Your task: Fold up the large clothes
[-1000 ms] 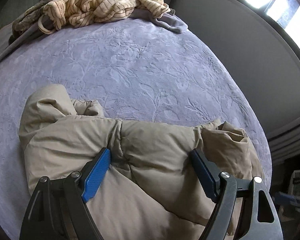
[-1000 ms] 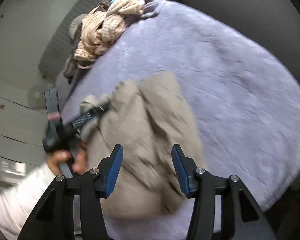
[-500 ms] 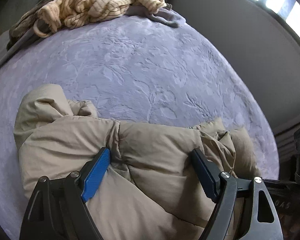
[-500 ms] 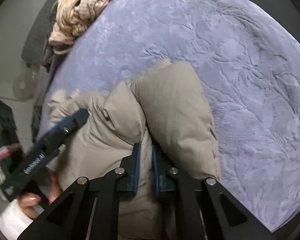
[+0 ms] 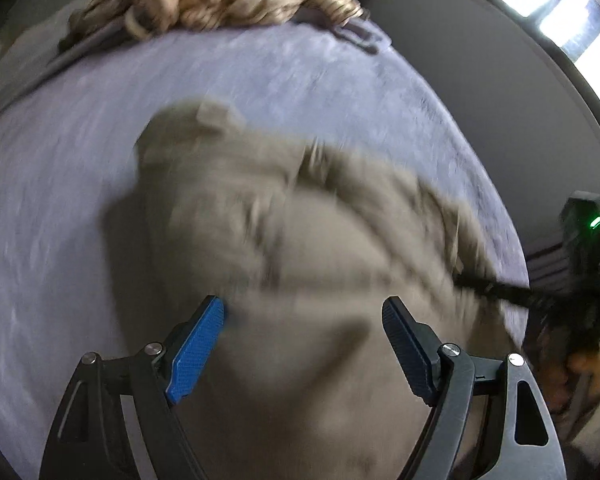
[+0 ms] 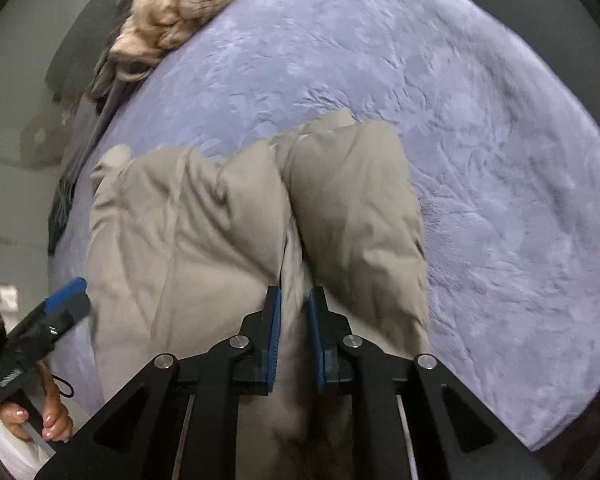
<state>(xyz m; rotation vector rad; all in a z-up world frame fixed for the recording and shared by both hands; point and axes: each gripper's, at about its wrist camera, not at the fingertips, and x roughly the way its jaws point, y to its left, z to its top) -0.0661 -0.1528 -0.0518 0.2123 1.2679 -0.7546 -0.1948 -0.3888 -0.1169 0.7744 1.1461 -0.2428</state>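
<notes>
A puffy beige jacket [image 6: 228, 224] lies bunched on the lavender bedspread [image 6: 480, 152]. My right gripper [image 6: 294, 300] is shut on a fold of the jacket near its lower edge. My left gripper [image 5: 304, 320] is open above the jacket [image 5: 284, 248], its blue pads apart and holding nothing; that view is blurred. The left gripper also shows in the right wrist view [image 6: 66, 300], at the jacket's left side. The right gripper shows at the right edge of the left wrist view [image 5: 532, 296].
A heap of cream striped clothes [image 5: 236, 4] lies at the far edge of the bed, also in the right wrist view [image 6: 172, 12]. A grey headboard or wall [image 5: 500, 92] curves along the right. The bedspread's edge [image 5: 516, 264] drops off at the right.
My right gripper closed on a fold of the jacket and holds it. My left gripper has pulled back off the jacket and is moving fast.
</notes>
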